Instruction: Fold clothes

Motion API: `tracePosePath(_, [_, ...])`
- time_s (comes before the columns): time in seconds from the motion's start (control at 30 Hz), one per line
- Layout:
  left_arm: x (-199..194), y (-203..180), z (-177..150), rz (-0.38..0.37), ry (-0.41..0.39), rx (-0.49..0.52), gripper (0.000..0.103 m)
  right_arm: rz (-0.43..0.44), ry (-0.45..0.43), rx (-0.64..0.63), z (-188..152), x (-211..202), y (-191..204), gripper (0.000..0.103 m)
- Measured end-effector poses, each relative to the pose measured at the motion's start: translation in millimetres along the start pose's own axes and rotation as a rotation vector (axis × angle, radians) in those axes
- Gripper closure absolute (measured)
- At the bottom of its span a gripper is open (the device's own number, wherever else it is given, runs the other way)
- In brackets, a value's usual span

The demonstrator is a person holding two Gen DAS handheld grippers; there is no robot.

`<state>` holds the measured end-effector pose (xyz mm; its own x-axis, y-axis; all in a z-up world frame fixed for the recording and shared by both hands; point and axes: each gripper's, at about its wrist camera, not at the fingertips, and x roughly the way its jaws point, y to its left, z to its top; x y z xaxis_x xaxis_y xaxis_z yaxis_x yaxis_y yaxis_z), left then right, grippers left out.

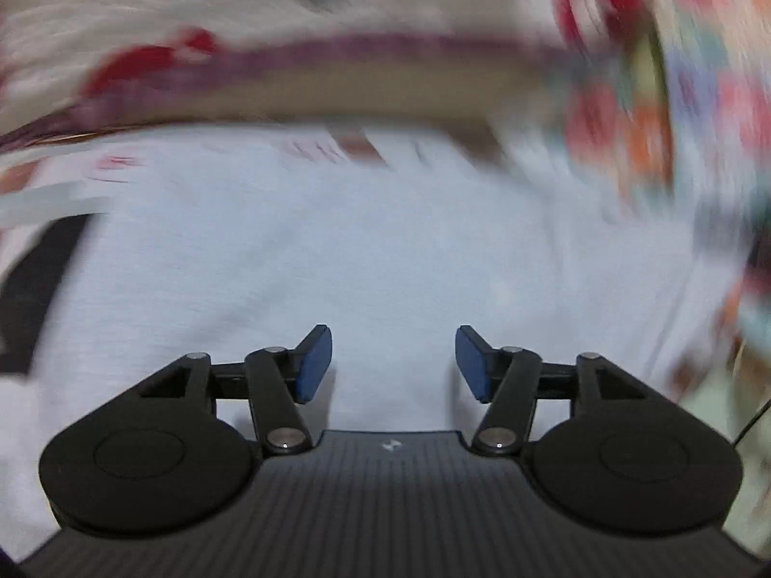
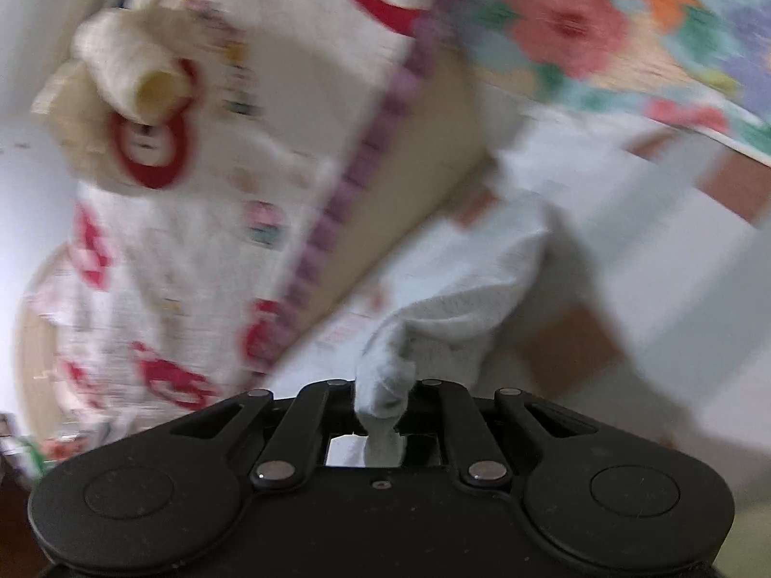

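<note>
Patterned bedding [image 2: 202, 221] behind (blurred); right gripper [image 2: 383, 400] pinches, apparently, pale garment [image 2: 462, 298].

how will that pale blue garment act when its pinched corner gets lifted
Probably floppy: the pale blue garment bunches into a twisted wad where the right gripper pinches it. Likely light, since one small pinch holds it. It may trail and drag; the left gripper is open over it, holding nothing.
</note>
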<state>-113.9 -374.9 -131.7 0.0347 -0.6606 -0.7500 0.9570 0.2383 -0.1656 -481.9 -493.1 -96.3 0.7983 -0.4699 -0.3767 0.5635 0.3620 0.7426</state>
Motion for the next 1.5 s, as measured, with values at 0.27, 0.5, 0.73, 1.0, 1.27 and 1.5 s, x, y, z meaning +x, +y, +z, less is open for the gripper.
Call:
tracePosePath(0.27, [-1, 11, -11, -0.144, 0.042, -0.165, 0.047, 0.15, 0.134, -0.233, 39, 64, 90, 0.093])
tracePosePath(0.5, [-34, 72, -31, -0.285, 0.088, -0.46, 0.045, 0.279, 0.458, -0.563, 23, 186, 214, 0.093])
tracePosePath(0.73, [-98, 129, -61, -0.011, -0.019, -0.537, 0.037, 0.331, 0.777, -0.795, -80, 269, 237, 0.093])
tracePosePath(1.0, [-112, 158, -68, -0.038, -0.126, -0.551, 0.037, 0.326, 0.785, -0.925, -141, 284, 229, 0.086])
tracePosePath(1.27, [-115, 191, -51, -0.121, -0.193, -0.568, 0.037, 0.244, 0.551, -1.188, -133, 211, 228, 0.04])
tracePosePath(1.5, [-97, 202, -48, -0.281, -0.196, -0.733, 0.035, 0.04, 0.556, -1.106, -132, 162, 167, 0.038])
